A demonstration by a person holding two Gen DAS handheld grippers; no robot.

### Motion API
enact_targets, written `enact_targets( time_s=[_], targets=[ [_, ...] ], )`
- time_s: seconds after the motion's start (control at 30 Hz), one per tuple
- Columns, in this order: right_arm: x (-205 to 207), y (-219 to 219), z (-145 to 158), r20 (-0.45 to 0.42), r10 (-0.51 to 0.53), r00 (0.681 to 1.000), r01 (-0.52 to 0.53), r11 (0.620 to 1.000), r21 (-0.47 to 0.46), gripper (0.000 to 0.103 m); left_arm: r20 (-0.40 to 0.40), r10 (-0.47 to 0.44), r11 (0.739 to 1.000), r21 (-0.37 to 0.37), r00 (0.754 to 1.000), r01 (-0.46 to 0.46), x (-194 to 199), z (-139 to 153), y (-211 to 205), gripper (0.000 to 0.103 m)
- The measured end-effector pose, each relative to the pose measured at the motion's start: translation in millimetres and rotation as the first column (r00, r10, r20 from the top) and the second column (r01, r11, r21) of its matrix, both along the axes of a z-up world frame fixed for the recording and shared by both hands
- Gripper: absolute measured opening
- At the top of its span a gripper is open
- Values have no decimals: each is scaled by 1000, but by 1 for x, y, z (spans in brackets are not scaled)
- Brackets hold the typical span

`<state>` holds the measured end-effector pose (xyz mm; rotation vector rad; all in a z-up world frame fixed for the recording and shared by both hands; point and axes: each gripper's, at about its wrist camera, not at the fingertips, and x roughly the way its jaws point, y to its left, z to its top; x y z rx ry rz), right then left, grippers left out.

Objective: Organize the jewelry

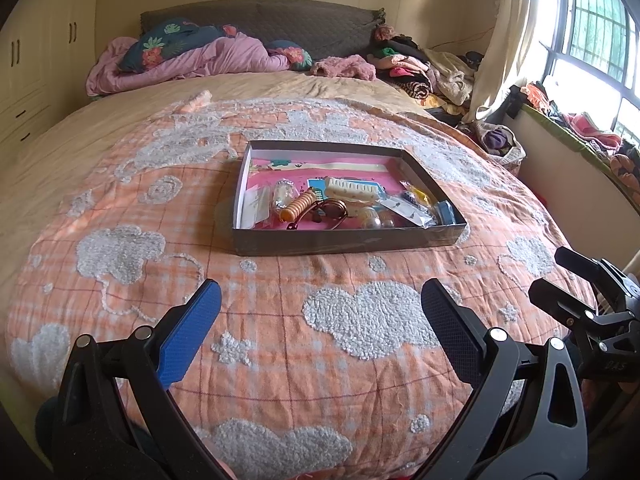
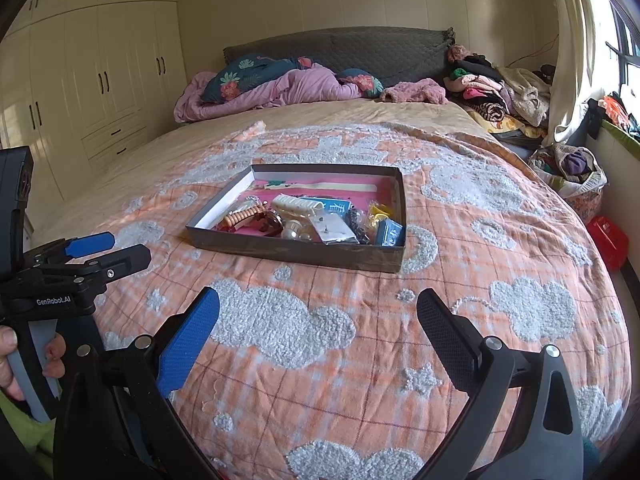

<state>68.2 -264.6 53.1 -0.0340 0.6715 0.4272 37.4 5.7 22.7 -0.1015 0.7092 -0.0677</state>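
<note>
A shallow dark box point(image 1: 348, 242) point(image 2: 296, 254) with a pink lining lies on the orange cloud-pattern blanket point(image 1: 280, 340) in the middle of the bed. It holds several pieces: a beaded orange bracelet point(image 1: 298, 208), a brown ring-shaped piece point(image 1: 334, 210), a white comb-like clip point(image 1: 352, 192), small plastic bags point(image 2: 334, 230) and a blue packet point(image 2: 389, 233). My left gripper point(image 1: 320, 308) is open and empty, well short of the box. My right gripper point(image 2: 318, 310) is open and empty, also short of the box. Each gripper shows at the edge of the other's view.
A pink quilt and floral pillows point(image 1: 192, 56) lie at the headboard. A clothes pile point(image 1: 424, 68) sits at the far right corner. A basket of clothes point(image 2: 576, 176) and a red bag point(image 2: 608, 240) stand beside the bed. Wardrobes point(image 2: 100, 80) line the left wall.
</note>
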Motion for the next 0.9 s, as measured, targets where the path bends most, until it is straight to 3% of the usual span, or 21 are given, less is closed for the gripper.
enact_targets(
  time_s=[0.9],
  targets=[
    [1,2,-1,-7,-3,1000,3,1000,-7,98,-8,-22,1000,-2,1000,22,0,-4,-1,93]
  ],
)
